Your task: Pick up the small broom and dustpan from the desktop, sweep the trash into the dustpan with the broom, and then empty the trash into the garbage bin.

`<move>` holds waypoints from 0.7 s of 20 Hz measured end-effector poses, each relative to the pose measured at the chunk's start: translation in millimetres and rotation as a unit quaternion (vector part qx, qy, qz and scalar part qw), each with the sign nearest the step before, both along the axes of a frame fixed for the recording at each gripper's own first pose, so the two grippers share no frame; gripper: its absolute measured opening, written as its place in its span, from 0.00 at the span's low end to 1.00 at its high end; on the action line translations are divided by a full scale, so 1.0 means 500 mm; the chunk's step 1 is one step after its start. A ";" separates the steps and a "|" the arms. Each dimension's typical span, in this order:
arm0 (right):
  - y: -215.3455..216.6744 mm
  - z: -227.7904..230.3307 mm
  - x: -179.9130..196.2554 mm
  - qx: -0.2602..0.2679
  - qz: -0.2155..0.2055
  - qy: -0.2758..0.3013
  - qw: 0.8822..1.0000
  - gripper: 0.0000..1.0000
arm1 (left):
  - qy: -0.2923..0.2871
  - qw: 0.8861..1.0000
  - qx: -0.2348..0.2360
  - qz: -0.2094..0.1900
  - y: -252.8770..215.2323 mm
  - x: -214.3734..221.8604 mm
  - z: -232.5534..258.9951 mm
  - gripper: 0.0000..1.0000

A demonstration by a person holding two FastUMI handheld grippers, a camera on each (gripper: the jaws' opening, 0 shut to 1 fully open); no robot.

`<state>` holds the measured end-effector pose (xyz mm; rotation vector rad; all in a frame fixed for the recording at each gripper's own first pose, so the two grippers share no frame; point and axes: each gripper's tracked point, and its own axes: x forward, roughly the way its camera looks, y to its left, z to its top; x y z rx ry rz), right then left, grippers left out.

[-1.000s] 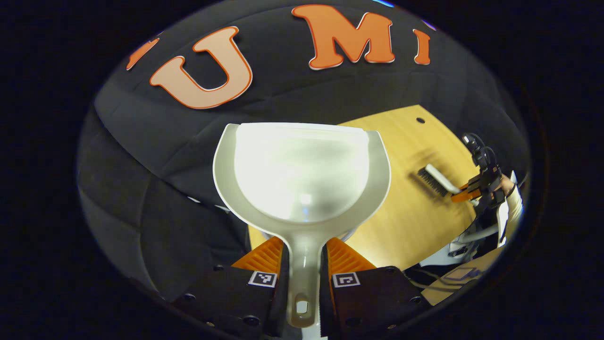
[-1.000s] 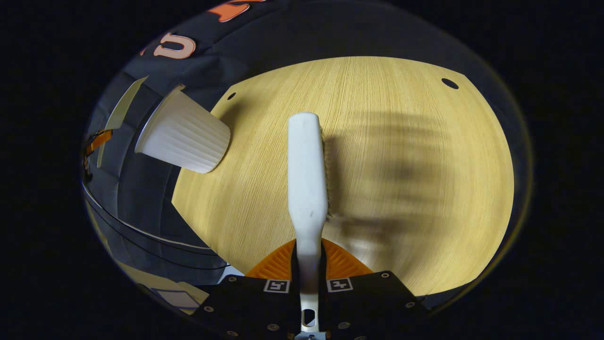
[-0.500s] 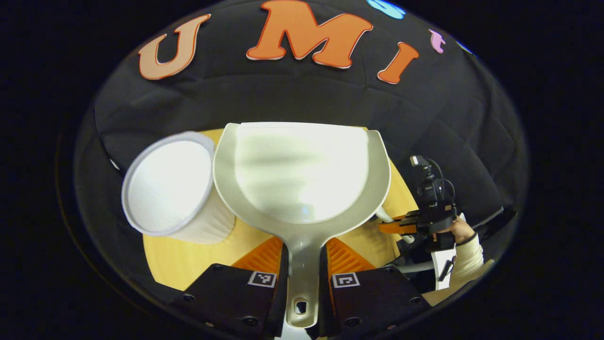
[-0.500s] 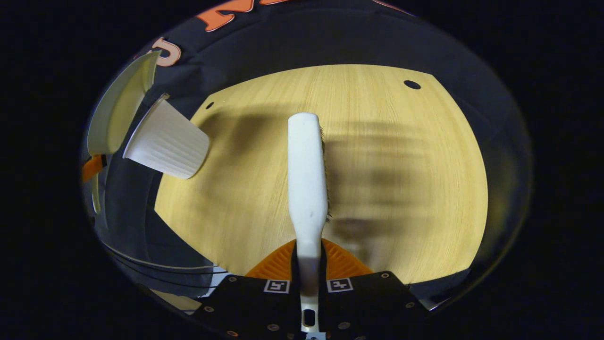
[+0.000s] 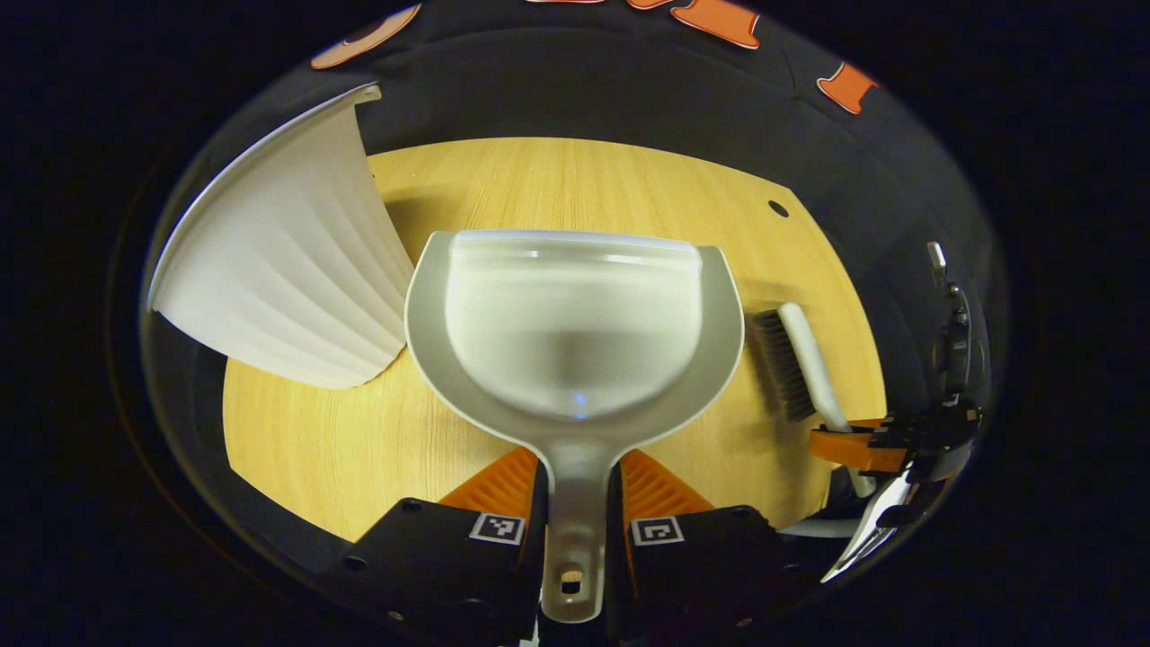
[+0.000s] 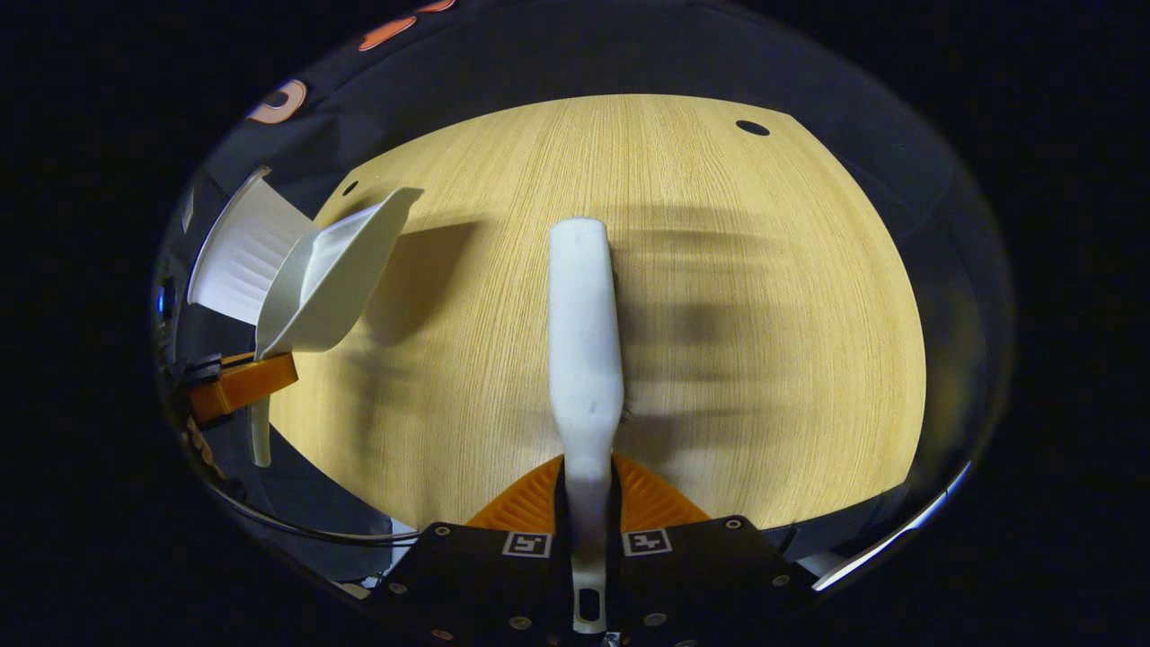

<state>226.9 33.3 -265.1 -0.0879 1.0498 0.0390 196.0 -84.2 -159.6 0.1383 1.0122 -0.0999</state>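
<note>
Left gripper view shows us the left hand-held gripper (image 5: 575, 503) clamped on the handle of the pale grey plastic dustpan (image 5: 575, 332), which we hold above the light wooden counter (image 5: 557, 180) with its pan looking empty. Just beside it, at its left, stands the white ribbed plastic garbage bin (image 5: 287, 270); we judge the dustpan is kept close to it because the emptying happens there. The right hand-held gripper (image 6: 588, 526) grips the handle of the small white broom with dark bristles (image 6: 584, 314), held over the counter, well apart from the bin. We see no trash on the counter, so the task seems almost finished.
</note>
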 end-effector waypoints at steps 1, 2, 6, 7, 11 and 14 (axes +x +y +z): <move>-0.001 0.000 -0.004 -0.003 -0.003 -0.001 1.000 0.14 | -0.002 1.000 0.010 -0.002 0.006 0.002 -0.008 0.29; -0.002 0.003 -0.006 -0.007 -0.005 -0.001 1.000 0.14 | -0.001 1.000 0.013 -0.003 0.008 0.005 -0.016 0.29; 0.006 0.009 -0.012 -0.015 -0.016 -0.001 1.000 0.14 | 0.002 1.000 0.021 -0.003 0.019 0.012 -0.025 0.29; 0.009 0.009 -0.018 -0.018 -0.018 0.001 1.000 0.14 | 0.004 1.000 0.025 -0.004 0.022 0.013 -0.027 0.29; 0.015 0.041 -0.015 -0.024 -0.020 0.002 1.000 0.14 | 0.021 1.000 0.024 0.000 0.025 0.004 -0.036 0.29; 0.010 0.078 -0.014 -0.028 -0.019 0.004 0.999 0.14 | 0.030 0.999 0.020 0.003 0.027 -0.007 -0.028 0.29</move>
